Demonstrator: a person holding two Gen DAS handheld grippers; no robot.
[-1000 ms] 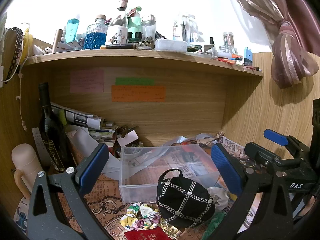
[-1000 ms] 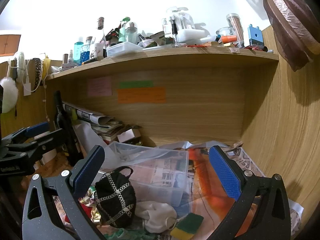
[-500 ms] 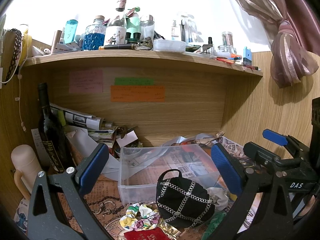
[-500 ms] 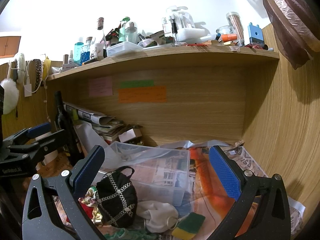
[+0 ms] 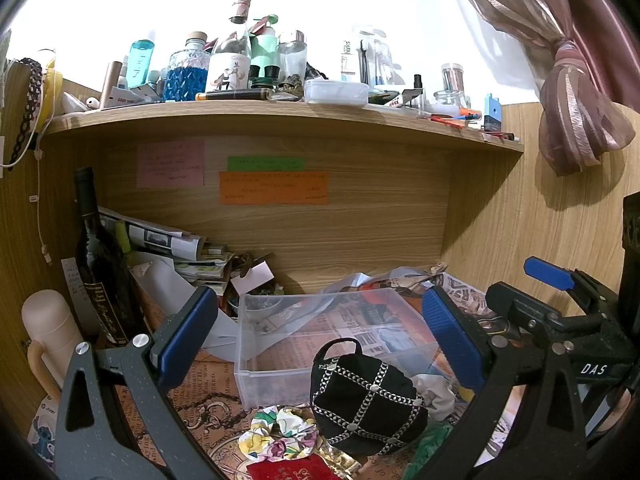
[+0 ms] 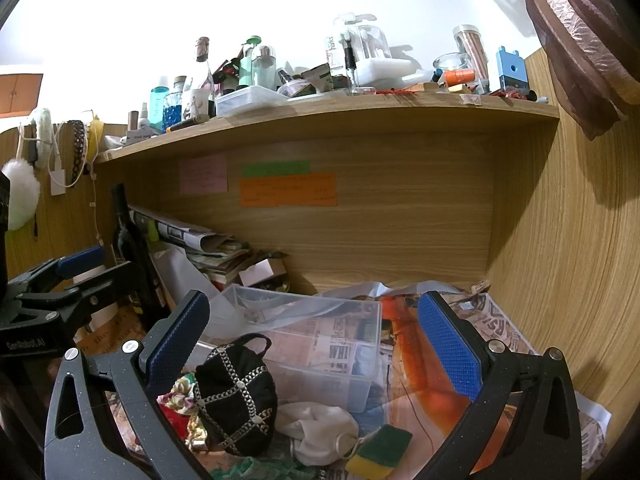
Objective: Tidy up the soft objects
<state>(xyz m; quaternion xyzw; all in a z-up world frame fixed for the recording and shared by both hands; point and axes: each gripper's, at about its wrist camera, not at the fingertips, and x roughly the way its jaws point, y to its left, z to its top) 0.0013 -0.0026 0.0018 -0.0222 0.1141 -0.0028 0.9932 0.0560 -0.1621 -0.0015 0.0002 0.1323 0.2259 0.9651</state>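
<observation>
Left gripper [image 5: 320, 336]: jaws spread wide, nothing between the blue pads [image 5: 186, 336]; it hangs over the desk facing the clear bin.
Right gripper [image 6: 312, 336]: jaws likewise wide apart and empty, blue pads [image 6: 448, 346] framing the bin's right half.
Black pouch [image 5: 366, 400]: studded with a chain grid and a loop handle, it sits on the desk touching the front of the bin, between the left gripper's pads and nearest the right gripper's left pad.
Floral scrunchie [image 5: 280, 434]: just left of the pouch, touching it, with a red cloth [image 5: 284, 470] in front.
White cloth [image 6: 320, 426]: crumpled, right of the pouch and against the bin's front wall.
Sponge [image 6: 380, 452]: green and yellow, just beside the white cloth.
Green fabric [image 6: 256, 470]: at the lower edge, partly cut off.
Clear bin [image 5: 248, 344]: open-topped, on newspaper, with a plastic sheet [image 5: 340, 292] draped over its back rim.
Wine bottle [image 5: 100, 264]: upright at the left, beside stacked papers [image 5: 172, 244].
Shelf [image 5: 280, 114]: overhead, crowded with bottles and jars.
Curtain [image 5: 576, 92]: tied, upper right.
</observation>
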